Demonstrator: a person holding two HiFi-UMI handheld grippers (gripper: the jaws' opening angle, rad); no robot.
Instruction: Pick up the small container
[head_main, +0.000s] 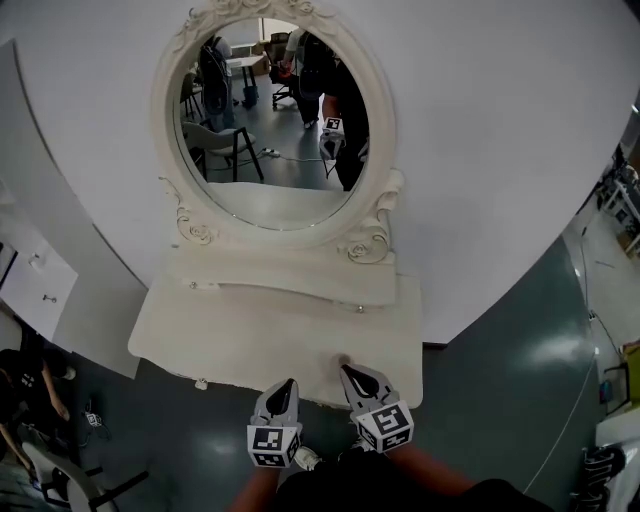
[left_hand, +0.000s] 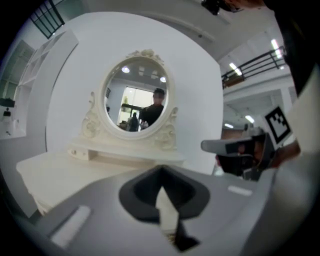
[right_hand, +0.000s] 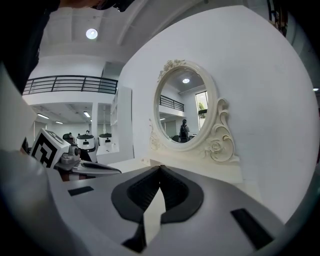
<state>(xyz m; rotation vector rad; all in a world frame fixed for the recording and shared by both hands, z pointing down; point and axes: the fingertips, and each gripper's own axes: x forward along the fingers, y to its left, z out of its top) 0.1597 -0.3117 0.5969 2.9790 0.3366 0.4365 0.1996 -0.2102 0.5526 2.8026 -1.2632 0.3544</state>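
Both the left gripper (head_main: 288, 384) and right gripper (head_main: 347, 371) hang at six o'clock before the dressing table (head_main: 200, 330), jaws pressed together and empty, so the reach seems barely begun; what may be the small container (head_main: 343, 358), a dark speck, sits at the right gripper's twelve o'clock, and those jaws must spread next.

A dark speck (head_main: 343, 359) on the dressing table (head_main: 230, 335) is too small to identify.
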